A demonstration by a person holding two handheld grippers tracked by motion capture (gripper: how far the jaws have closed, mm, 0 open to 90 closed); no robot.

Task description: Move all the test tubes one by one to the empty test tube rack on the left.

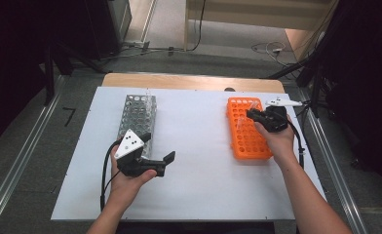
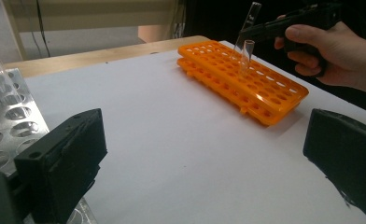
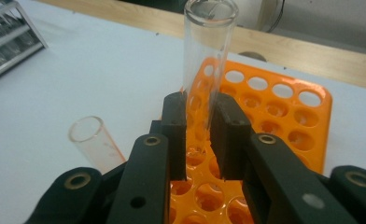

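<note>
We see a clear glass test tube [image 3: 208,60] clamped between the two black jaws of the right gripper [image 3: 199,135], standing nearly upright with its open mouth at the top, above the orange rack [image 3: 284,116]. The pads press on the tube's lower part from both sides. In the left gripper view the same tube [image 2: 251,16] leans slightly over the far end of the orange rack [image 2: 246,81], held by the right gripper [image 2: 258,31] in the person's right hand [image 2: 335,51]. A second glass tube [image 2: 247,56] stands in a hole of that rack just below the held one; in the right gripper view we find it [image 3: 95,140] to the left of the jaws. From the high view the orange rack [image 1: 247,129] lies on the right part of the white table [image 1: 194,146], and the right gripper [image 1: 255,115] sits over its far right side. Well apart, on the left, we see a metal rack [image 1: 138,117] holding a few clear tubes at its far end. The left gripper [image 1: 157,146] hovers just beside the near end of that metal rack, its jaws spread wide with nothing between them.
</note>
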